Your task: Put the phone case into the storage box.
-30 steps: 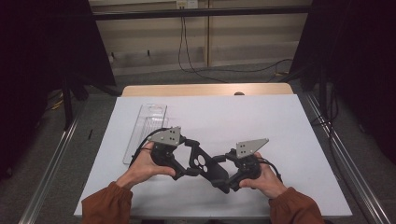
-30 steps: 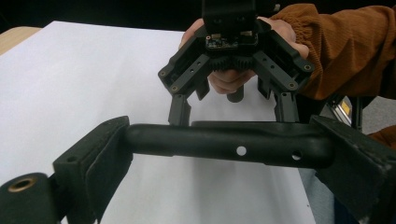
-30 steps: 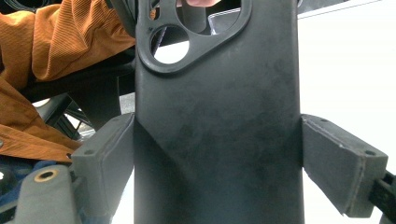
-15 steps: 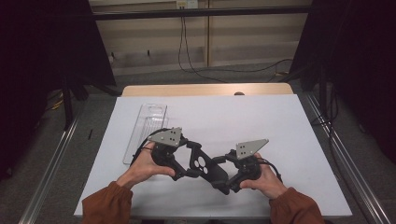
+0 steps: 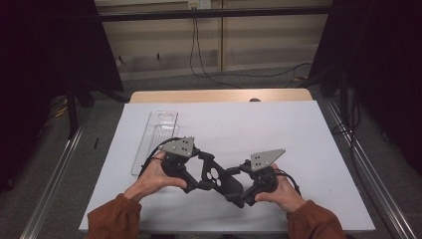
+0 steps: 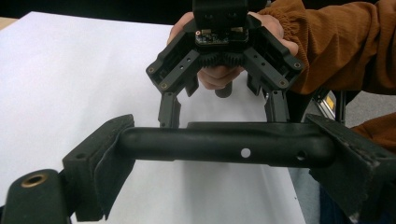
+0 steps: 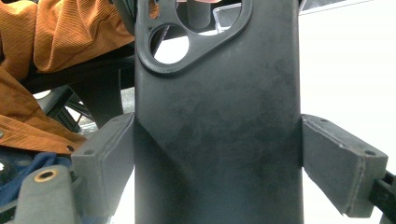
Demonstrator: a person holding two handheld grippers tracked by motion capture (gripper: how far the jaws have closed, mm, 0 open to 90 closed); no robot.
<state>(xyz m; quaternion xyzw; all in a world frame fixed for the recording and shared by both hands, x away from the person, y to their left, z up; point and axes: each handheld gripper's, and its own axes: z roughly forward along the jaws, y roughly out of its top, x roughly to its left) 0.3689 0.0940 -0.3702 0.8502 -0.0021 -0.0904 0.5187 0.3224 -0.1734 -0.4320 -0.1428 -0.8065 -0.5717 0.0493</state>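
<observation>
Progress looks early to middling, judged from how things lie; a black phone case [image 5: 215, 175] hangs above the white desk [image 5: 298, 129], gripped from both ends; the left gripper [image 6: 219, 154] has its fingers [image 6: 100, 158] clamped on the case's edge, and the right gripper [image 7: 217, 163] has its fingers [image 7: 105, 154] pressed on the case's two sides; a clear plastic tray [image 5: 157, 137] lies apart at the desk's left; setting the case down appears yet to come.
</observation>
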